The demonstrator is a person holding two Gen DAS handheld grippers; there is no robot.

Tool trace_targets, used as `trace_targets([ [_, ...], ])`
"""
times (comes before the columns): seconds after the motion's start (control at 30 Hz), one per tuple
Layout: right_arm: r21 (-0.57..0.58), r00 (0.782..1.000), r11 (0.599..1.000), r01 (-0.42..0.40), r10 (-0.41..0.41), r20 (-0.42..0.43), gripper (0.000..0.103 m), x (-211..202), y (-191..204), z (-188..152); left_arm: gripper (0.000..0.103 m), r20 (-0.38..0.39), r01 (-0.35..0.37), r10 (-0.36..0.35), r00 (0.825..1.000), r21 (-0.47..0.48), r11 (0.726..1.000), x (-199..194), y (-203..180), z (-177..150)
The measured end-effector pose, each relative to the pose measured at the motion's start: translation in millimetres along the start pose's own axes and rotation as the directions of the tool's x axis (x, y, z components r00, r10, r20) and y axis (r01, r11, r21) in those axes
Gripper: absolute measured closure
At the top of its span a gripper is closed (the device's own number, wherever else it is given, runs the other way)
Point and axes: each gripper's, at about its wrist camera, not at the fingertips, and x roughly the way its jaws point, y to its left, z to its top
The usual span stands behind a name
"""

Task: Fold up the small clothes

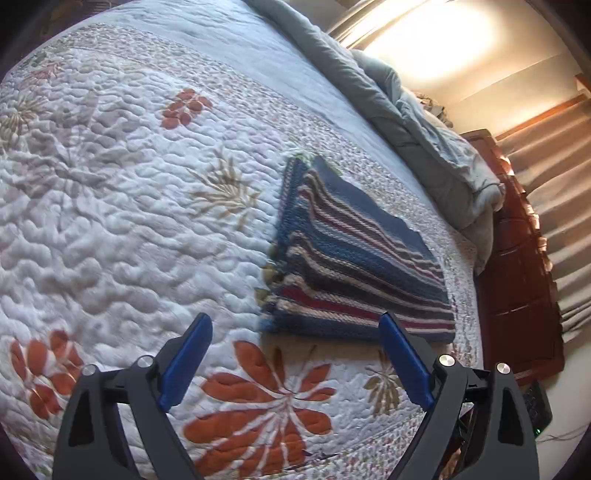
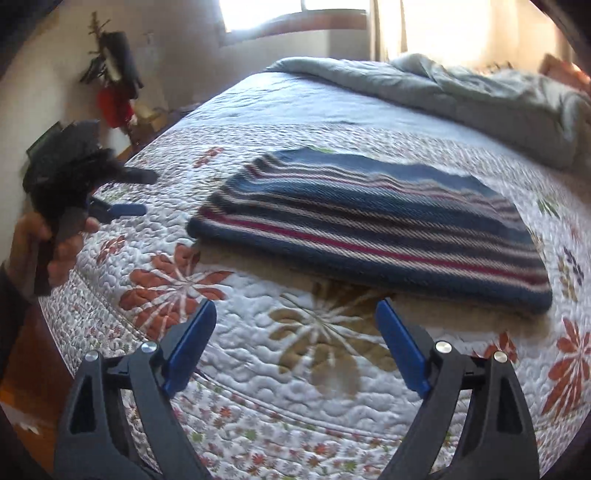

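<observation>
Folded striped garment (image 2: pixel 373 229) lies flat on quilted floral bedspread (image 2: pixel 258 387), blue w/ red, white and dark stripes, several layers stacked, edges roughly aligned. In left wrist view same garment (image 1: pixel 354 258) sits ahead and to the right of the tongs, near the bed edge on that side.

Left gripper (image 1: pixel 295 325): jaws spread wide, blue pads apart, nothing btwn them, only bedspread (image 1: pixel 110 221) below. Right-hand pad's tip overlaps the garment's near edge in the view; contact cannot be confirmed. Seen also from right wrist view at far left (image 2: pixel 129 192), held in a hand (image 2: pixel 55 240), fingers apart, clear of the garment.

Right gripper (image 2: pixel 295 310): jaws spread wide, empty, hovering over bedspread just short of garment's near folded edge. No contact w/ fabric.

Surroundings: grey-blue duvet (image 2: pixel 480 96) bunched along far side of bed, apart from garment. Wooden bed frame (image 1: pixel 524 258) visible past the bed edge in left wrist view. Window (image 2: pixel 295 14) bright behind bed; dark and red items (image 2: pixel 114 85) hang on the wall at left, blurred, type not determinable.
</observation>
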Motion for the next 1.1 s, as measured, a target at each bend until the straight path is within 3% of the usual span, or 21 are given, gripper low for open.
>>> trace_targets([
  [0.33, -0.108, 1.0, 0.994, 0.005, -0.007, -0.023, 0.014, 41, 33, 18, 0.011, -0.106, -0.019, 0.016, 0.994, -0.027, 0.999, 46, 16, 48],
  [0.57, -0.268, 0.995, 0.959, 0.092, -0.096, 0.001, 0.014, 83, 63, 15, 0.01, -0.202, 0.032, -0.039, 0.979, -0.035, 0.999, 88, 11, 82],
  [0.8, -0.513, 0.963, 0.815, 0.269, -0.234, 0.133, 0.015, 129, 109, 2, 0.01, -0.244, 0.071, -0.081, 0.966, -0.049, 0.996, 130, 7, 105],
  [0.93, -0.586, 0.926, 0.718, 0.375, -0.312, 0.21, 0.015, 160, 127, 1, 0.01, -0.248, 0.101, -0.113, 0.962, -0.058, 0.993, 149, 6, 119],
  [1.1, -0.61, 0.903, 0.666, 0.43, -0.337, 0.268, 0.015, 177, 140, 6, 0.01, -0.261, 0.124, -0.139, 0.955, -0.073, 0.99, 171, 7, 135],
])
